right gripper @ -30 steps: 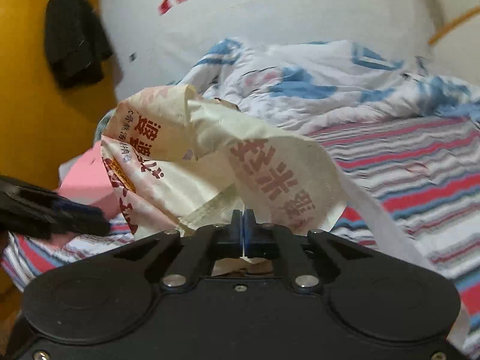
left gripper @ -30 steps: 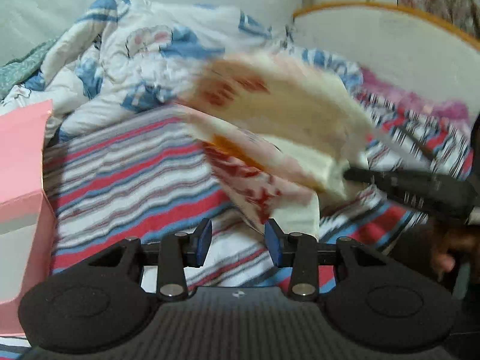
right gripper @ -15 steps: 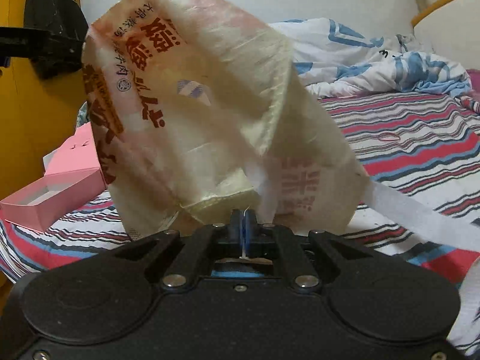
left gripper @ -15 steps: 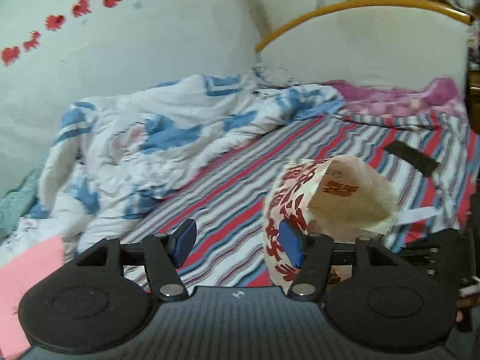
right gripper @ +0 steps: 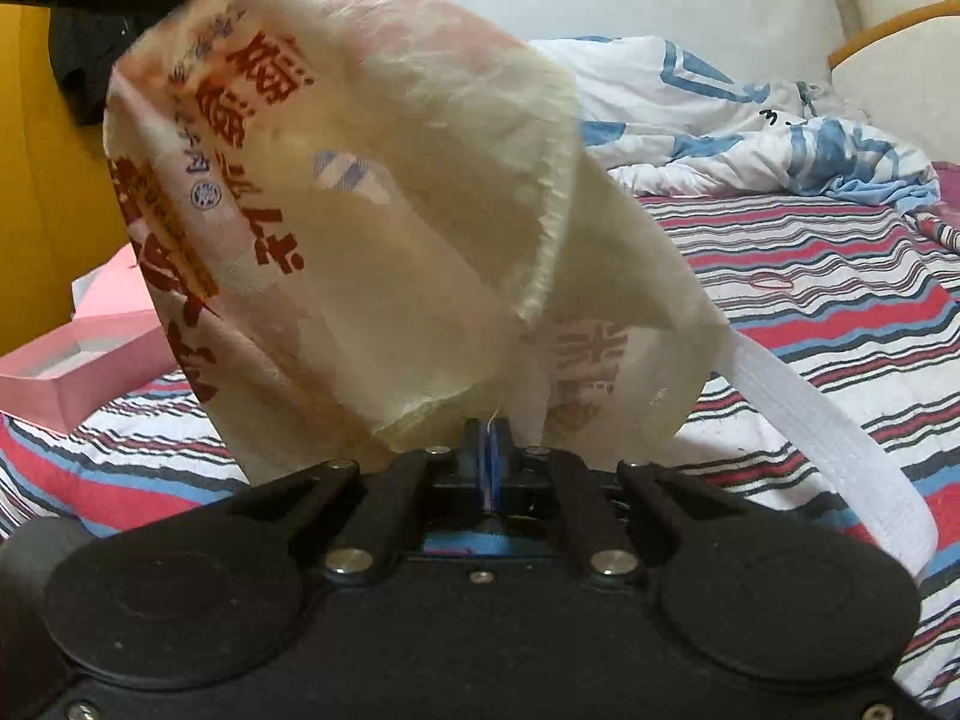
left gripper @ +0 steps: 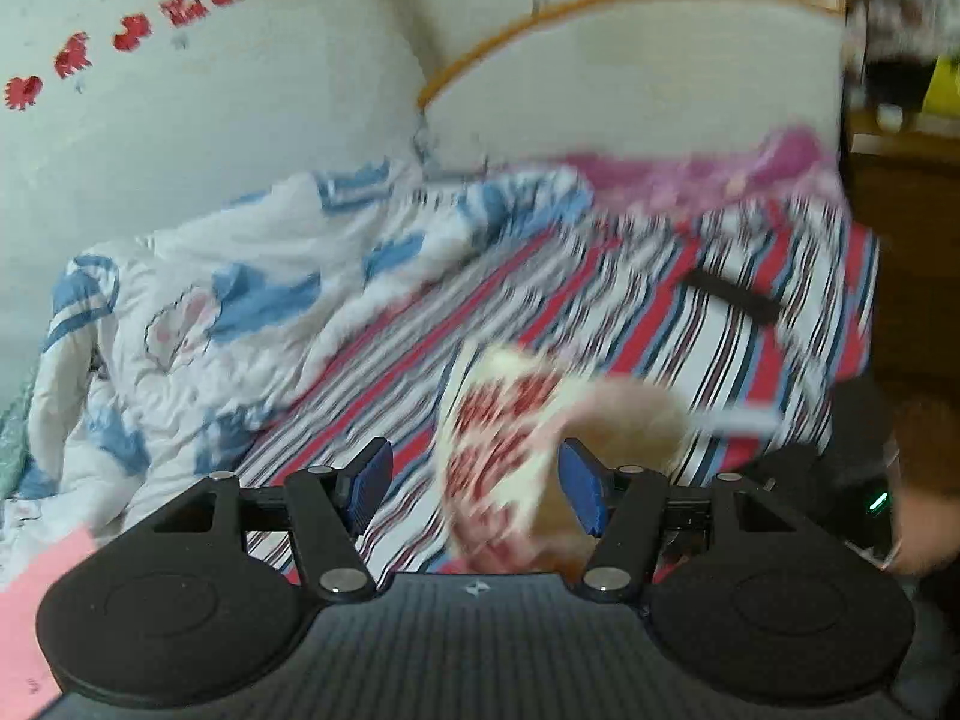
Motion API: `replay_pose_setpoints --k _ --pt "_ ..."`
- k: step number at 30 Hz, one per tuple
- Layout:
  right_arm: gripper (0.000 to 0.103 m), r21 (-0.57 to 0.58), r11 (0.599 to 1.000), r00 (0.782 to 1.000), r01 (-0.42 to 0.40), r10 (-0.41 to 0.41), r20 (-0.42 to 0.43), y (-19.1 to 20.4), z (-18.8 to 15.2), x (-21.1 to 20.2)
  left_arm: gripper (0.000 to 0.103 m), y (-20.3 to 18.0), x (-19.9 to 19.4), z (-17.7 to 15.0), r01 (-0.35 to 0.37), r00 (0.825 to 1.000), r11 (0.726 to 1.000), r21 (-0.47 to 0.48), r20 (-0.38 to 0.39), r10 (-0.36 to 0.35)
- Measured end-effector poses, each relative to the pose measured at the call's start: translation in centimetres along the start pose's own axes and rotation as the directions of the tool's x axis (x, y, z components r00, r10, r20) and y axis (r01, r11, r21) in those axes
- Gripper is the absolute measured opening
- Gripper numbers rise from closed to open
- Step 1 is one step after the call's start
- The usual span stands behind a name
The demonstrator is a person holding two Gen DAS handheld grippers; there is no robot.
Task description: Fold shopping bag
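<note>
Right wrist view shows the striped bed (right gripper: 810,276) under everything, and above it the shopping bag (right gripper: 372,228) hangs in the air, puffed open and crumpled, its white handle (right gripper: 828,450) trailing to the right. No neat fold is visible, so I judge nearly all folding is left. The right gripper (right gripper: 489,456) is clenched on the bag's lower edge. The left gripper (left gripper: 474,486) is spread wide with nothing between its pads, the blurred bag just beyond it.
</note>
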State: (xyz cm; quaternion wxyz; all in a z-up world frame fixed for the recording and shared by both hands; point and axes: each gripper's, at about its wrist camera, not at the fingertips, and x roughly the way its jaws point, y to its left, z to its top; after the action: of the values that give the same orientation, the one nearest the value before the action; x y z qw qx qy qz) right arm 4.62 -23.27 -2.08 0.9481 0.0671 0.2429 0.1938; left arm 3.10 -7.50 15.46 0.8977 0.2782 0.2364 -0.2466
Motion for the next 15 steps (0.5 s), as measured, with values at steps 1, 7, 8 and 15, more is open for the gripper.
replay_pose_setpoints --k 1,7,8,15 --pt "0.002 -0.009 1.000 1.000 0.002 -0.002 -0.001 0.1 0.0 -0.1 0.060 -0.1 0.6 -0.2 0.007 1.000 1.000 0.007 -0.016 -0.007" --pt "0.002 -0.075 0.997 1.000 0.020 -0.020 0.004 1.0 0.0 -0.2 0.013 0.1 3.3 -1.2 -0.043 0.997 0.999 0.009 -0.057 0.043" --pt "0.002 -0.081 0.996 1.000 0.022 -0.022 0.005 1.1 0.0 -0.3 0.009 0.1 3.4 -1.6 -0.060 0.997 0.998 0.010 -0.054 0.060" --pt "0.003 -0.062 0.998 0.995 0.002 0.004 0.097 0.7 1.0 -1.2 0.007 4.0 2.0 -3.9 -0.244 0.969 0.951 -0.189 -0.016 0.245"
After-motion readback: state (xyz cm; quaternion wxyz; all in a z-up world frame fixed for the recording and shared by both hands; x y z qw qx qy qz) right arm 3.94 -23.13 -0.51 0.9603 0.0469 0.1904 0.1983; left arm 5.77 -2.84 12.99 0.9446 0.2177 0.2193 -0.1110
